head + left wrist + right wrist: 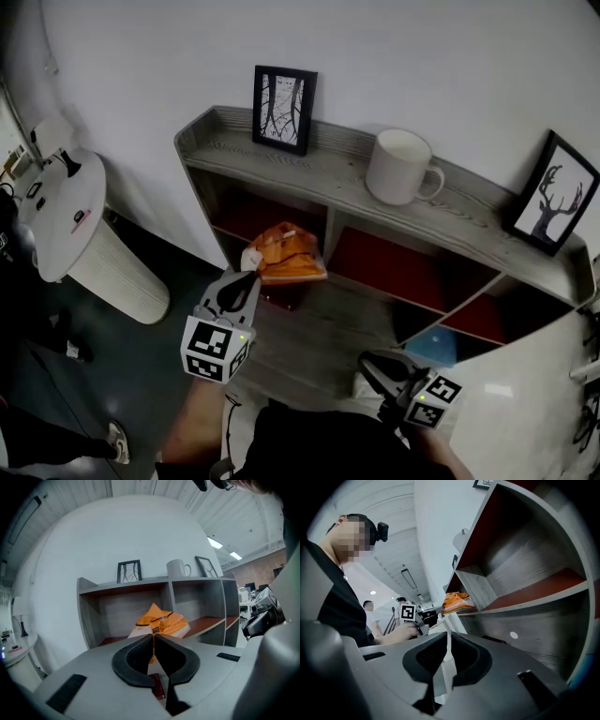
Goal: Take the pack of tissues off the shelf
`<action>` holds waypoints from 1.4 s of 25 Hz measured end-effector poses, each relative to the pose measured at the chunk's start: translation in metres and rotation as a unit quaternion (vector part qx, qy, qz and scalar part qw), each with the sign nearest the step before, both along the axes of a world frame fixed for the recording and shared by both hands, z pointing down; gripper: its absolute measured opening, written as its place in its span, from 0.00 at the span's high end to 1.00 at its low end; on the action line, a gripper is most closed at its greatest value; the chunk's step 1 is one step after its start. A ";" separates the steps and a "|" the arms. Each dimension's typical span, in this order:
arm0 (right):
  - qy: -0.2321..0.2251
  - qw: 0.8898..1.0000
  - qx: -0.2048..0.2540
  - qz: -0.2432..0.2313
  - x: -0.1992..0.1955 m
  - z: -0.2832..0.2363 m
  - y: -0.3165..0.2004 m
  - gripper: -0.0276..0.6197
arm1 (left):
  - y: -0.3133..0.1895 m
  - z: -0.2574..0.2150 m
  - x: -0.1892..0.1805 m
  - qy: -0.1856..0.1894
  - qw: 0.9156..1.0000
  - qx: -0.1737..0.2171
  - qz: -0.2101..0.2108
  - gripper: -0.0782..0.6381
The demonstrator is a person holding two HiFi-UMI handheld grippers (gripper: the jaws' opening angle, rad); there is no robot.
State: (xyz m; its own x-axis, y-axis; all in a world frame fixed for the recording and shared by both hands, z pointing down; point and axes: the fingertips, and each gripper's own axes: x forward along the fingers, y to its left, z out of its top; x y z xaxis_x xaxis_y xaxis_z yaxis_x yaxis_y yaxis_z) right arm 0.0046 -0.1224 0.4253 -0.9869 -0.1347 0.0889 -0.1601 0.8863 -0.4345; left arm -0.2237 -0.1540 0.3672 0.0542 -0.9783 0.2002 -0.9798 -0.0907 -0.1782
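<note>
The left hand-held gripper is pinched tight on a corner of the orange pack of tissues. The pack hangs at the mouth of the shelf's left compartment, seemingly clear of its board. It looks soft, light and crinkly, and the film may slip, so a fold at the edge is the sensible hold. The right hand-held gripper is pressed together, empty.

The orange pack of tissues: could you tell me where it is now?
The pack is left of centre in the head view, pinched by the left gripper, in front of the left compartment of the shelf.
</note>
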 end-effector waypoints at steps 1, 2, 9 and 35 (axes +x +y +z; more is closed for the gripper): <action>0.003 1.000 -0.002 -0.007 0.005 0.001 0.003 0.92 | 0.005 0.000 0.007 -0.001 1.000 0.000 -0.005 0.86; 0.007 1.000 -0.004 -0.013 0.011 0.002 0.006 0.92 | 0.010 0.000 0.014 -0.002 1.000 0.000 -0.009 0.86; 0.015 0.998 -0.023 -0.056 0.046 0.019 0.022 0.92 | 0.046 0.012 0.068 0.001 0.999 -0.009 -0.032 0.86; 0.035 0.998 -0.027 -0.044 0.009 0.022 0.009 0.92 | 0.051 0.105 0.109 0.074 0.995 -0.066 0.027 0.86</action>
